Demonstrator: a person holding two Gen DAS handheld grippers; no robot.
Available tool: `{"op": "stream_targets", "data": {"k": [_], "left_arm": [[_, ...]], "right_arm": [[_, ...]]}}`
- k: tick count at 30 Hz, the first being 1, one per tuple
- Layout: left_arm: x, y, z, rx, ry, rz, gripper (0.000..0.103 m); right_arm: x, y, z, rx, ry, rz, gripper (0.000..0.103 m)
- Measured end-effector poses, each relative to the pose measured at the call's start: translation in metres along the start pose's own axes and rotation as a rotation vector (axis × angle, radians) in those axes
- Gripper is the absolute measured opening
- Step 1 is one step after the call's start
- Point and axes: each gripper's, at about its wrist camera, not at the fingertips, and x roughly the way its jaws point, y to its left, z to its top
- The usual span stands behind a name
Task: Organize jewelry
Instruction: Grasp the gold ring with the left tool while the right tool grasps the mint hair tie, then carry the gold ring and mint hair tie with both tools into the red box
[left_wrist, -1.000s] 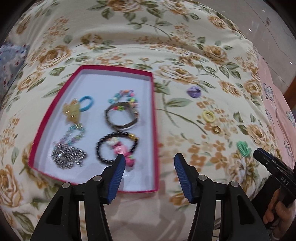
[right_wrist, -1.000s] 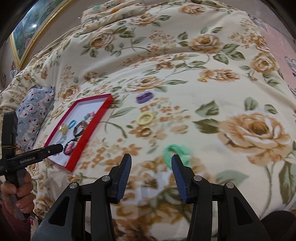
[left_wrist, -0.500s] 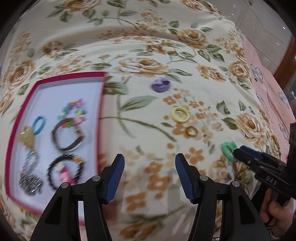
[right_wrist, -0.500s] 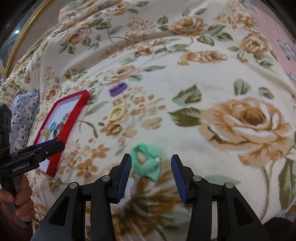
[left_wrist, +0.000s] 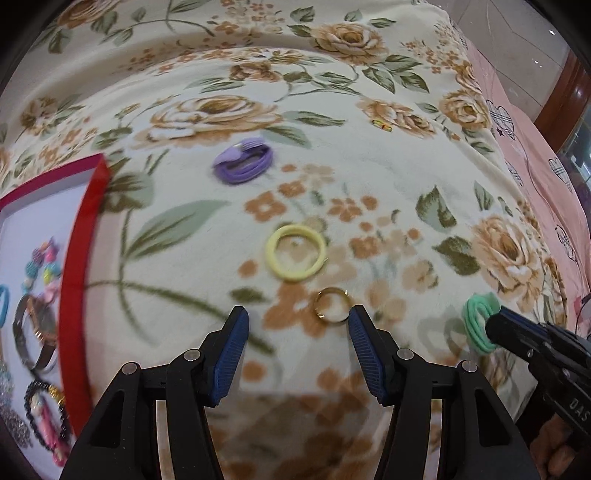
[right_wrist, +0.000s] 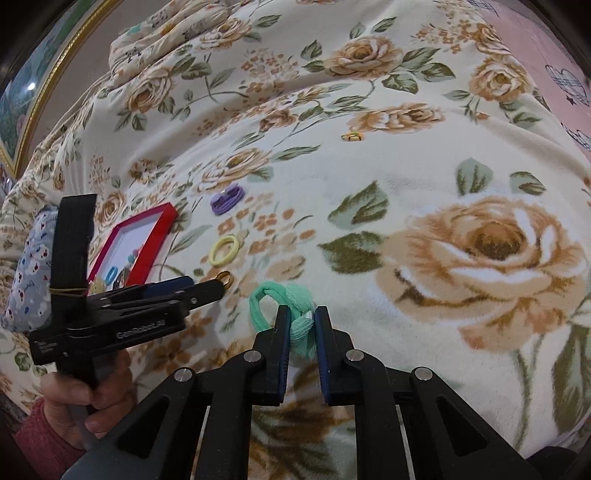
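Note:
On the floral blanket, my right gripper has its pads pressed on a green hair tie, the jaws still closing on it. The left wrist view shows that gripper at the green tie. My left gripper hangs open, jaws closing slightly, over a gold ring lying just inside its right finger. Beyond it lie a yellow hair tie and a purple hair tie. The red tray at the left holds bracelets and bead strings.
A small gold piece lies far back on the blanket. A pink sheet borders the blanket on the right. A patterned pillow sits left of the tray. A person's hand holds the left gripper.
My left gripper has swung right and lower, from over the tray to the gold ring. The right jaws have closed onto the green hair tie.

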Motion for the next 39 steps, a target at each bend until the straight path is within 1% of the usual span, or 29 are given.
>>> {"op": "stream_targets", "data": {"k": [1, 2, 3, 5, 8, 12, 18, 22, 29, 39], "left_arm": [[0.004, -0.003, 0.002, 0.010, -0.002, -0.005, 0.050], [0.006, -0.006, 0.001, 0.019, -0.001, -0.008, 0.038], [0.007, -0.009, 0.000, 0.030, 0.001, -0.007, 0.034], [0.007, -0.012, -0.001, 0.054, -0.008, -0.012, 0.022], [0.005, -0.013, -0.004, 0.067, -0.016, -0.017, 0.022], [-0.011, -0.006, -0.012, 0.054, -0.027, -0.030, 0.022], [-0.044, 0.014, -0.031, -0.009, -0.055, -0.041, 0.021], [-0.065, 0.027, -0.043, -0.044, -0.066, -0.048, 0.021], [-0.105, 0.046, -0.066, -0.093, -0.100, -0.036, 0.021], [-0.142, 0.067, -0.093, -0.145, -0.126, -0.017, 0.021]], "right_arm": [[0.001, -0.001, 0.000, 0.004, 0.001, 0.002, 0.013], [0.001, -0.001, 0.000, 0.007, 0.002, 0.006, 0.013], [0.002, -0.001, 0.000, 0.011, 0.005, 0.012, 0.013], [0.003, -0.001, 0.000, 0.015, 0.008, 0.015, 0.013], [0.003, -0.001, -0.001, 0.014, 0.009, 0.014, 0.013], [0.001, 0.003, -0.002, 0.005, 0.001, 0.024, 0.013], [0.001, 0.014, -0.003, -0.013, 0.004, 0.047, 0.013], [0.002, 0.028, -0.004, -0.039, 0.011, 0.068, 0.013], [0.007, 0.059, -0.009, -0.093, 0.027, 0.111, 0.013], [0.013, 0.099, -0.016, -0.166, 0.056, 0.162, 0.013]]}}
